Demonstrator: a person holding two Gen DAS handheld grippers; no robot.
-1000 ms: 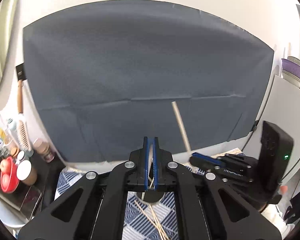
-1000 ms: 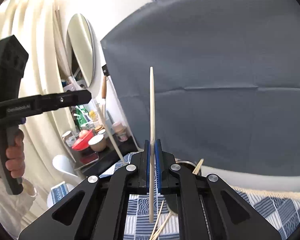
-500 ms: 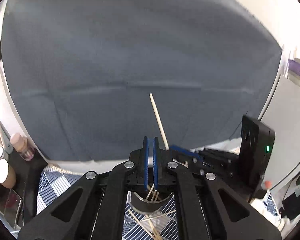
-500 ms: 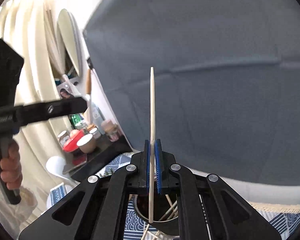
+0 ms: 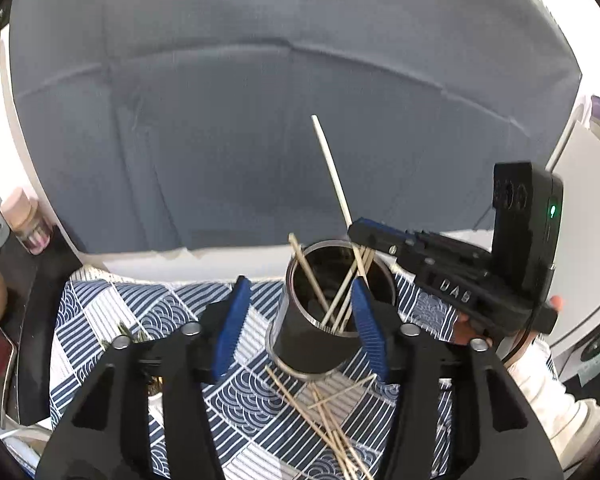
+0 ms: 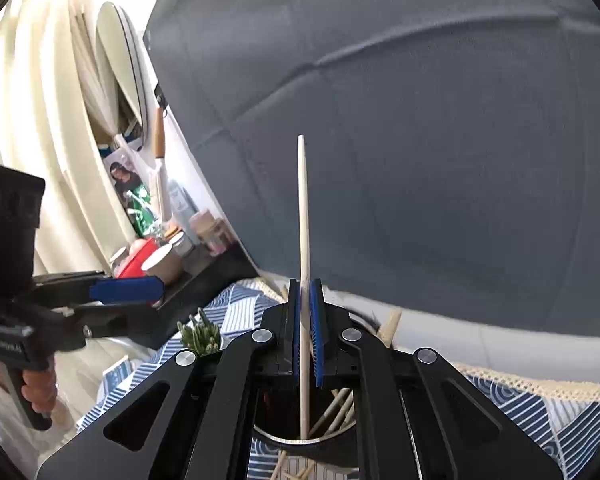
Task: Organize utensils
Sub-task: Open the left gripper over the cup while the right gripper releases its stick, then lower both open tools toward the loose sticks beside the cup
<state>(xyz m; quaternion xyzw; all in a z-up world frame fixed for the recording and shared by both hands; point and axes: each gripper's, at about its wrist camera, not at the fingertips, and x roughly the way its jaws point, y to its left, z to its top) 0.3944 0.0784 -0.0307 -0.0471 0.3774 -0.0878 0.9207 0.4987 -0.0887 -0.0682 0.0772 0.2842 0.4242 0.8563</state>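
A dark metal cup (image 5: 320, 344) stands on the blue patterned cloth (image 5: 112, 304) and holds several wooden chopsticks (image 5: 312, 280). My left gripper (image 5: 296, 320) is open and empty, its blue pads on either side of the cup. My right gripper (image 6: 305, 316) is shut on a pale chopstick (image 6: 303, 208), held upright, its lower end inside the cup (image 6: 300, 440). In the left wrist view the right gripper (image 5: 368, 230) sits over the cup's far rim with the chopstick (image 5: 332, 172) sticking up.
Several loose chopsticks (image 5: 332, 420) lie on the cloth in front of the cup. A small cactus pot (image 6: 200, 332) stands left of the cup. Jars and a red container (image 6: 140, 260) crowd a dark tray at the left. A grey backdrop (image 5: 220, 120) hangs behind.
My left gripper has opened and now straddles the cup. My right gripper has lowered its chopstick so the lower end is in the cup.
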